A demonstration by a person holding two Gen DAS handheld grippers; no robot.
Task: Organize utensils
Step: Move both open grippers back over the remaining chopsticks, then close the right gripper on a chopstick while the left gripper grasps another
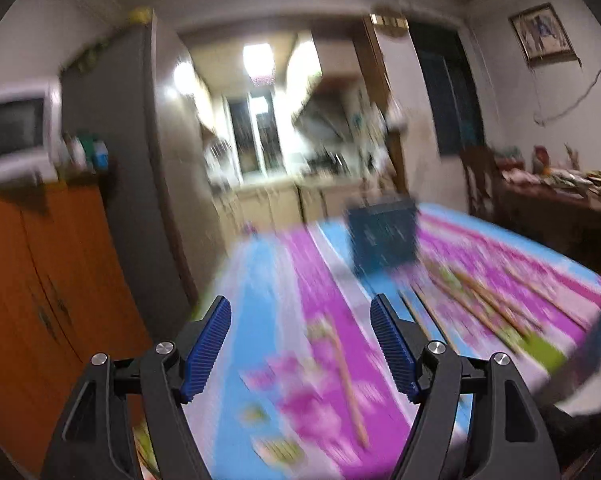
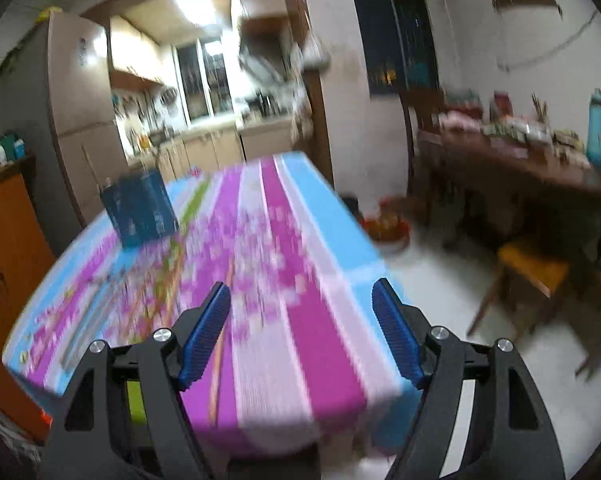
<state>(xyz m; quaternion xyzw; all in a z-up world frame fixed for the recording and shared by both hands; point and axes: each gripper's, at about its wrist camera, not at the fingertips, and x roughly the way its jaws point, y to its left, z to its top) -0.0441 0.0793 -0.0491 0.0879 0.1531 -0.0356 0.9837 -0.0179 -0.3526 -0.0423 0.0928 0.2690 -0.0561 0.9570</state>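
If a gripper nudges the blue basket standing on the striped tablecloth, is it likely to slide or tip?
The blue basket looks like thin slatted plastic, so probably light and easily pushed. It stands taller than its base on a soft tablecloth, so a high nudge might tip it; the cloth may also bunch. Motion blur hides any contents.

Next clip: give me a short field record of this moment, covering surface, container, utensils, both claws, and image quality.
surface: table with striped pink, blue and white cloth
container: blue basket, upright on the cloth at the far side
utensils: long wooden sticks, likely chopsticks, scattered on the cloth near the basket; one lone stick lies nearer the left claw
left claw: open, nothing between the pads
right claw: open, nothing between the pads
image quality: heavy motion blur in both views; utensil count cannot be told
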